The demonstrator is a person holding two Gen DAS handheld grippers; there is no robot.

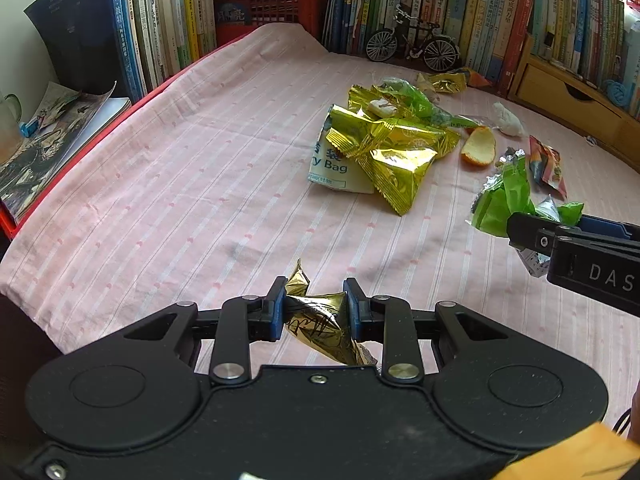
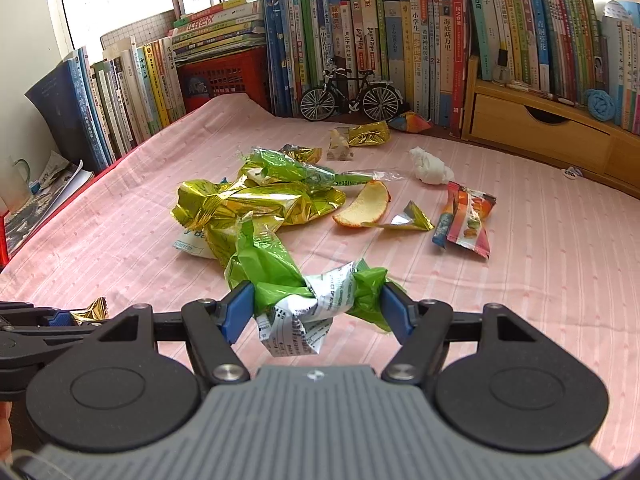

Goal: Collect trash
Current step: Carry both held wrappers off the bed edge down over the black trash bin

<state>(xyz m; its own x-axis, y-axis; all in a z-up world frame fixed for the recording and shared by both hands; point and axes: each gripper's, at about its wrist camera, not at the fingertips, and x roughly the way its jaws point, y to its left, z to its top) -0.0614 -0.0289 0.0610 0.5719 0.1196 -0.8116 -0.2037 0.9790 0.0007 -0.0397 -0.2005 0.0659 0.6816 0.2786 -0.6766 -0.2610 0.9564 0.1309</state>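
My left gripper (image 1: 316,288) is shut on a crumpled gold wrapper (image 1: 320,320), held just above the pink striped cloth (image 1: 180,180). To its right, my right gripper (image 2: 316,300) is shut on a green and white wrapper (image 2: 276,268), also lifted off the cloth. Beyond both lies a pile of gold and green wrappers (image 2: 248,204) on a white bag (image 1: 328,168). Beside the pile are an orange peel (image 2: 366,204), a white tissue wad (image 2: 430,168) and a colourful snack packet (image 2: 468,220). In the right wrist view the left gripper (image 2: 60,318) shows at the left edge.
Rows of books line the back and left. A model bicycle (image 2: 352,96) stands at the back, with a gold wrapper (image 2: 368,134) near its wheel. A wooden drawer unit (image 2: 536,128) is at the right, a red crate (image 1: 272,8) behind the cloth.
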